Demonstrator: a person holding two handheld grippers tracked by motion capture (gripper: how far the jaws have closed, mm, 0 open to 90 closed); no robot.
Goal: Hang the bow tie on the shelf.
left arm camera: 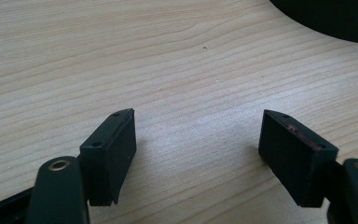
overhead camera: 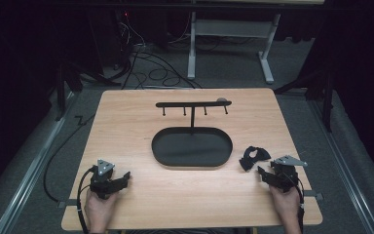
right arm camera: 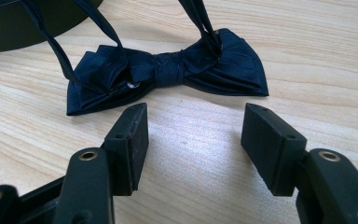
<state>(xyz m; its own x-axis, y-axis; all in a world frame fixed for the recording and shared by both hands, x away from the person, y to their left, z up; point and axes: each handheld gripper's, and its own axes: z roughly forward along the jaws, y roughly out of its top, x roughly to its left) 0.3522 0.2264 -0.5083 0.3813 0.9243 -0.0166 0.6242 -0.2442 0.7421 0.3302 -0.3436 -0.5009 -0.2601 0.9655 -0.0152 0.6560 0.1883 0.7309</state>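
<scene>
A: Where does the bow tie point(right arm camera: 168, 70) lie?

B: It lies flat on the wooden table point(overhead camera: 141, 195), near the table's right edge in the high view, just to the right of the black oval tray point(overhead camera: 161, 155) and apart from it. It is a dark navy bow tie with a knotted middle and a thin strap point(right arm camera: 51, 42) that loops up and away from both wings.

A: And the right gripper point(right arm camera: 193, 140)?

B: It rests low over the table, just short of the bow tie. In the right gripper view its two black jaws stand spread wide, with bare wood between them. The bow tie lies right beyond the tips, crosswise to the jaws, and neither pad touches the cloth. The knot sits roughly in line with the gap.

A: Does the high view agree?

B: Yes. There the right gripper point(overhead camera: 265, 171) points up and to the left at the bow tie point(overhead camera: 252, 157), and a hand point(overhead camera: 285, 202) holds it from the bottom edge.

A: What about the left gripper point(left arm camera: 198, 140)?

B: Its jaws are spread wide as well, and nothing sits between them but plain wood grain. A dark curve of the tray's rim point(left arm camera: 335, 23) shows at the top right of the left gripper view, well beyond the tips.

A: And where does it sit on the table?

B: Near the front left, well apart from the bow tie, held by the other hand point(overhead camera: 100, 207).

A: Anything else on the table?

B: A black stand point(overhead camera: 193, 104) rises from the tray's far side, a post with a crossbar and four short pegs hanging under it.
</scene>
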